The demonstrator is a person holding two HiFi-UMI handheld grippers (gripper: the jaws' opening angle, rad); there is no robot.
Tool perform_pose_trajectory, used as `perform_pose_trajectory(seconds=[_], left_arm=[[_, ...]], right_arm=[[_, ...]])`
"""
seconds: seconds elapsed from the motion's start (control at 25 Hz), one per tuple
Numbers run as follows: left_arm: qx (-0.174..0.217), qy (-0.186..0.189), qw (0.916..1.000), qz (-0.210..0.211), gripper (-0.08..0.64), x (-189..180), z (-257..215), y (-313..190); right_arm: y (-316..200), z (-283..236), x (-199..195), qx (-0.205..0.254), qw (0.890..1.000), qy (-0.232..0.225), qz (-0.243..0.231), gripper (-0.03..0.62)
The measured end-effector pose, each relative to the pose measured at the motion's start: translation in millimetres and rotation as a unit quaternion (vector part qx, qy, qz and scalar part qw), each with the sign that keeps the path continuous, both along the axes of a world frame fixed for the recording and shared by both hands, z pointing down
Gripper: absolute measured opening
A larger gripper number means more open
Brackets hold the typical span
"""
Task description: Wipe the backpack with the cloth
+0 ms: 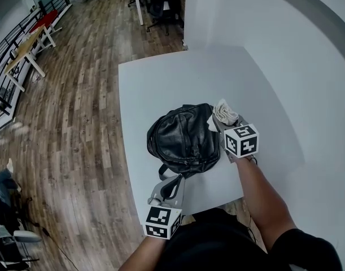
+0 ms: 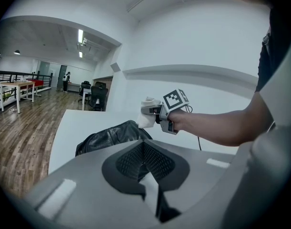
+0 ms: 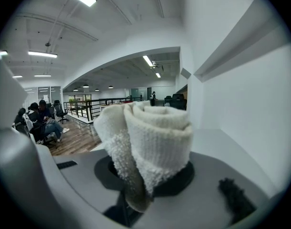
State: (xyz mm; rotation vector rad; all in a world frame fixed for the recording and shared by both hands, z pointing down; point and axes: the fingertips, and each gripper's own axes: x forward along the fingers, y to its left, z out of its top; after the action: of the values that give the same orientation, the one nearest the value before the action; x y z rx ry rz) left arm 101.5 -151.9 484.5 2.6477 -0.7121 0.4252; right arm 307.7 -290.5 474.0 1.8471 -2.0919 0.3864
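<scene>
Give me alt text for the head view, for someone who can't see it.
A black backpack lies on a white table, seen from above. The right gripper holds a bunched white cloth at the backpack's right side, while the left gripper sits at its near edge.

The person wears a black short-sleeved top point(image 1: 217, 241), and its right sleeve point(image 1: 305, 247) stops short of the elbow, leaving the forearm bare. The left hand-held gripper point(image 1: 169, 185) and the right hand-held gripper point(image 1: 222, 122) both have smooth light-grey bodies. Each carries a white cube printed with black square markers: the left cube point(image 1: 162, 222) and the right cube point(image 1: 241, 140). Black ribbed pads point(image 2: 131, 163) line the inner faces of the left jaws. A thin dark cable point(image 2: 198, 144) hangs under the right forearm.
</scene>
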Motion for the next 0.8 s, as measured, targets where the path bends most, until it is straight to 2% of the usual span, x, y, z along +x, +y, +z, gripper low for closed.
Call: perform_pose_trajectory(seconds=[0.56, 0.8], left_arm=[[0.004, 0.002, 0.9999, 0.014, 0.006, 5.3, -1.5, 6.4], [0.004, 0.002, 0.9999, 0.009, 0.006, 1.2, -3.8, 8.4]], right_arm=[[17.6, -1.6, 29.6, 0.0, 0.999, 0.021, 0.033, 0.091], [18.5, -14.3, 18.8, 0.013, 0.999, 0.017, 0.025, 0.091]])
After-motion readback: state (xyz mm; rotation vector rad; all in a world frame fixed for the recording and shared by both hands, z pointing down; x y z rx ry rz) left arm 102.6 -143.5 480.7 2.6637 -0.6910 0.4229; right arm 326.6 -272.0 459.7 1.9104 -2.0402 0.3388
